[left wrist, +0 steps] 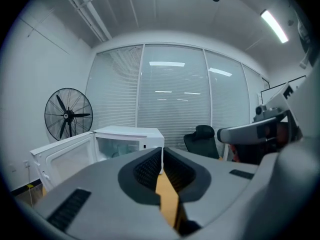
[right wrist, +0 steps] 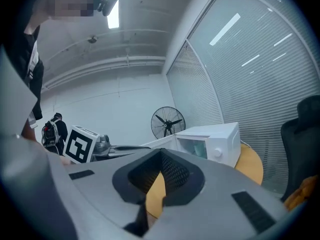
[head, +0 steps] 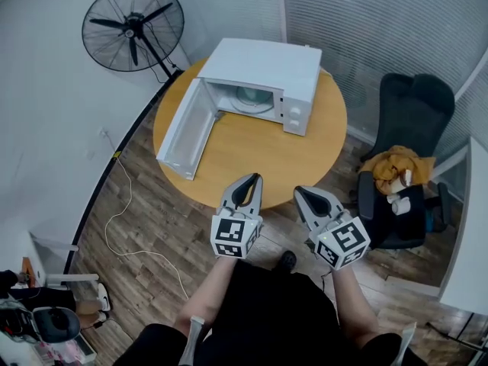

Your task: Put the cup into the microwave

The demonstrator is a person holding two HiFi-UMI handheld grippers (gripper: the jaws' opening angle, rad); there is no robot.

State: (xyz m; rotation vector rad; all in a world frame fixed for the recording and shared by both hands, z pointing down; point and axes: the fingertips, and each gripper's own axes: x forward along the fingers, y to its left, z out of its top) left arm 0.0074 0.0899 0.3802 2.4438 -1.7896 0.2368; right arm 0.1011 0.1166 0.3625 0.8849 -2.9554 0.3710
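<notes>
Cup: pale green cup [right wrist: 199,149] apparently inside open white microwave [head: 263,63] | my left gripper [head: 255,177] and right gripper [head: 300,191]: both clenched, empty | handling: likely light, rigid, smooth; grasp wall below rim.

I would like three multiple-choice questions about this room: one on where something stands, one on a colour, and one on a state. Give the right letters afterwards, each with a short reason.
1. Where does the white box-shaped microwave stand?
A) on a metal shelf
B) on the round wooden table
C) on a kitchen counter

2. What colour is the round standing fan?
A) black
B) white
C) red

3. In what state is the microwave's door?
A) shut
B) taken off
C) swung open

Answers:
1 B: the head view shows it resting on the tabletop.
2 A: its cage, blades and stand are all black.
3 C: the door stands out to the side and the chamber is visible.
</notes>
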